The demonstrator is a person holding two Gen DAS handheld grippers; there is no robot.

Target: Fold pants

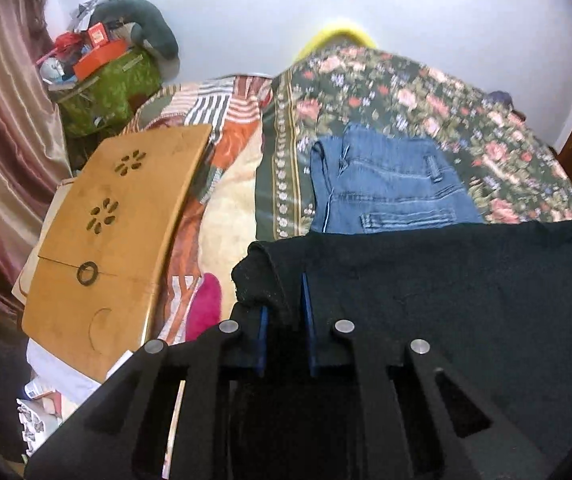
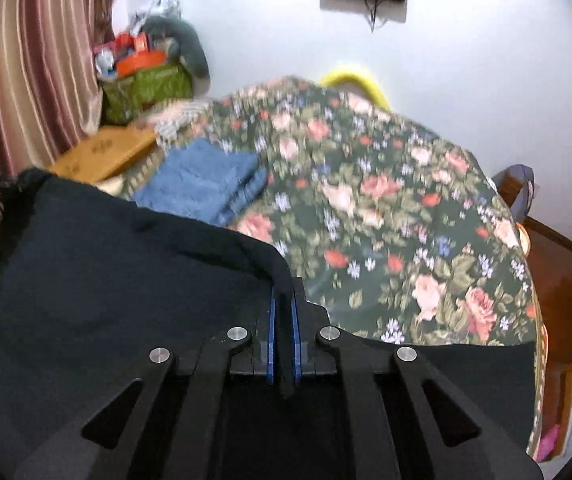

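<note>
Black pants are stretched between my two grippers above the bed. My left gripper is shut on the pants' left corner, with bunched cloth between its blue pads. My right gripper is shut on the right corner of the same black pants, with a fold of cloth pinched between its pads. The lifted cloth hides the bed below it.
Folded blue jeans lie on the floral bedspread, also visible in the right wrist view. A wooden lap desk rests on a patterned blanket at left. A cluttered green bag stands by the curtain. A wooden chair is at right.
</note>
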